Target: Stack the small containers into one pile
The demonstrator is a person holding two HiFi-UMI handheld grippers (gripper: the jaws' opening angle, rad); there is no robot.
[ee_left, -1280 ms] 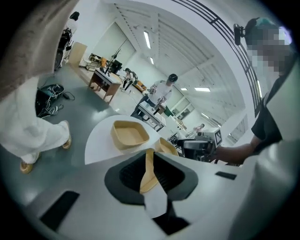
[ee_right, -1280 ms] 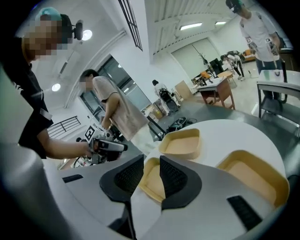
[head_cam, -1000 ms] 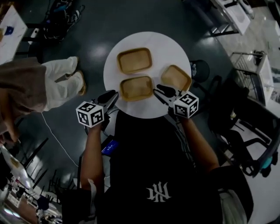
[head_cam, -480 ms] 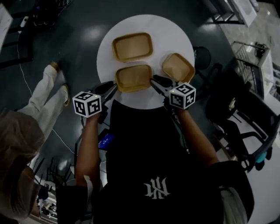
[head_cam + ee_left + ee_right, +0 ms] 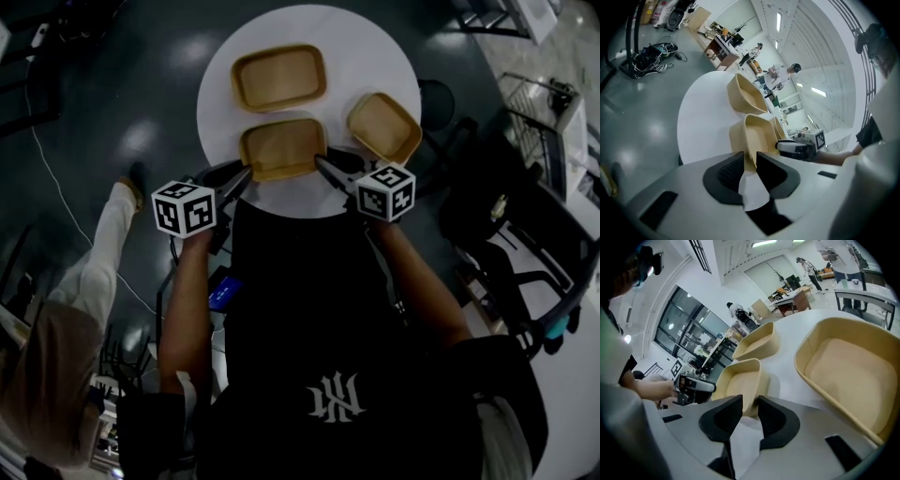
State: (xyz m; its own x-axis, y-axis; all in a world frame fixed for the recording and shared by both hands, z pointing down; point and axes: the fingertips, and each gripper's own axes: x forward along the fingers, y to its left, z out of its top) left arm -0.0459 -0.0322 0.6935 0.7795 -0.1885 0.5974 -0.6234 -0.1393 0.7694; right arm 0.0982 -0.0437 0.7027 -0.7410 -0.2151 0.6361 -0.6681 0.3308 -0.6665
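Three shallow tan containers lie on a round white table (image 5: 375, 56): a far one (image 5: 278, 77), a near one (image 5: 283, 148) and a right one (image 5: 384, 127). My left gripper (image 5: 242, 178) is at the near container's left end. In the left gripper view this gripper (image 5: 750, 157) has the near container's (image 5: 761, 133) rim between its pads; its jaws have just been closing and now sit against the wall. My right gripper (image 5: 323, 167) is at the container's right corner. In the right gripper view the right gripper (image 5: 750, 401) stands open, with the near container's (image 5: 740, 376) corner in the gap.
The far container (image 5: 757, 345) and the right container (image 5: 848, 366) lie apart from the near one. A person in light trousers (image 5: 103, 244) stands on the dark floor at the left. Chairs (image 5: 525, 281) and a wire rack (image 5: 548, 103) crowd the right side.
Both grippers have come down and forward from just short of the near container onto its two ends. The person at the left has walked toward the lower left.
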